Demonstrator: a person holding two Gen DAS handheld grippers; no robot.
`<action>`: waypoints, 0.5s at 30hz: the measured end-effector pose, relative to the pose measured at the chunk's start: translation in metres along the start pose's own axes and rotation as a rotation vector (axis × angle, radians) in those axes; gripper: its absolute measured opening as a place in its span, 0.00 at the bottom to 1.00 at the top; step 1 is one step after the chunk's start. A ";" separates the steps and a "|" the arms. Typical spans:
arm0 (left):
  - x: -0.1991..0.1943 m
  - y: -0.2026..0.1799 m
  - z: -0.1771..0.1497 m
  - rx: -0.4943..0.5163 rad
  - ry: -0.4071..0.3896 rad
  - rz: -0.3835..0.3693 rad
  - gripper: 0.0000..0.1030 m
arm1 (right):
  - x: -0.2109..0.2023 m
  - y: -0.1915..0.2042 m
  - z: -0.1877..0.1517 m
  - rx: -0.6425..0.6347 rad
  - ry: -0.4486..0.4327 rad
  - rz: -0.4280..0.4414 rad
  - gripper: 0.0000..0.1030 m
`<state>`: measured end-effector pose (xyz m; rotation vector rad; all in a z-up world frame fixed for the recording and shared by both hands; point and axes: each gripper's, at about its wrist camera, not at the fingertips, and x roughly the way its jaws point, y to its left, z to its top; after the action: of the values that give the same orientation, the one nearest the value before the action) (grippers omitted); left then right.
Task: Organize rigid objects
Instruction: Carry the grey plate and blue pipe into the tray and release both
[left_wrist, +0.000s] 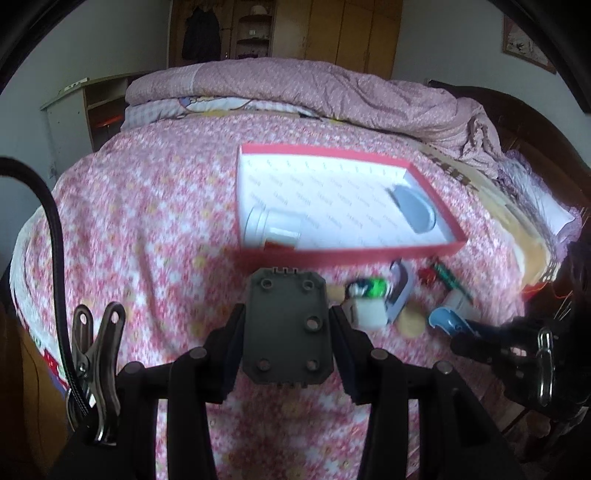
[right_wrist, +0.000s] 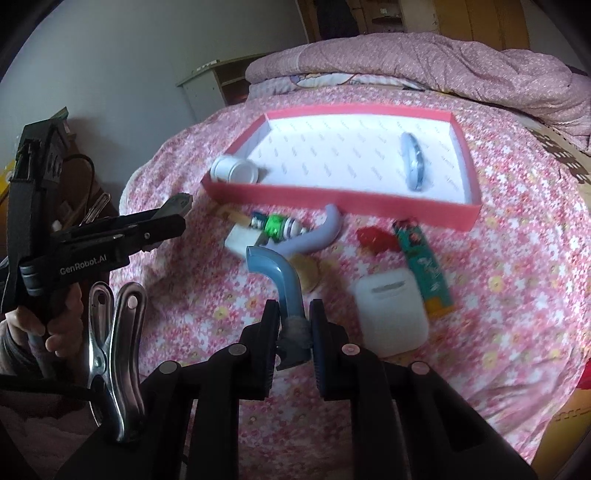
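while both grippers carry a part above the pink flowered bedspread, this looks like the carry-to-box step of the sort. right gripper is clenched on the lower end of a blue curved plastic hook-shaped piece; its long axis runs away from the camera along the fingers, and the bent tip points up-left toward the box. left gripper is part closed on a dark grey flat rectangular plate with round holes, pads against its two long edges, long axis also along the fingers and pointing at the box. the shallow red cardboard box with white printed lining lies ahead on the bed, already holding a white cylindrical container in its near-left corner and a grey-blue round disc on the right side. next move likely needs each part brought over the near wall, lowered onto bare lining between those two, then released. a white rounded case, a teal tube and a lilac curved piece are still outside the box, near its front wall. frames are blurred, so small details are unclear.
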<state>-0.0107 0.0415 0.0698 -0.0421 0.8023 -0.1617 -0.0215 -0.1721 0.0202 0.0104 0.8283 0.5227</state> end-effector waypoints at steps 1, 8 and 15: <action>0.000 -0.001 0.003 0.000 -0.001 -0.005 0.45 | -0.002 -0.002 0.003 0.001 -0.007 -0.006 0.17; 0.006 -0.014 0.031 0.022 -0.014 -0.031 0.45 | -0.011 -0.017 0.021 0.014 -0.042 -0.037 0.17; 0.016 -0.025 0.056 0.041 -0.038 -0.041 0.45 | -0.014 -0.037 0.048 0.034 -0.083 -0.072 0.17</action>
<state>0.0372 0.0132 0.1003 -0.0230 0.7599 -0.2155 0.0210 -0.2017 0.0545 0.0336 0.7533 0.4376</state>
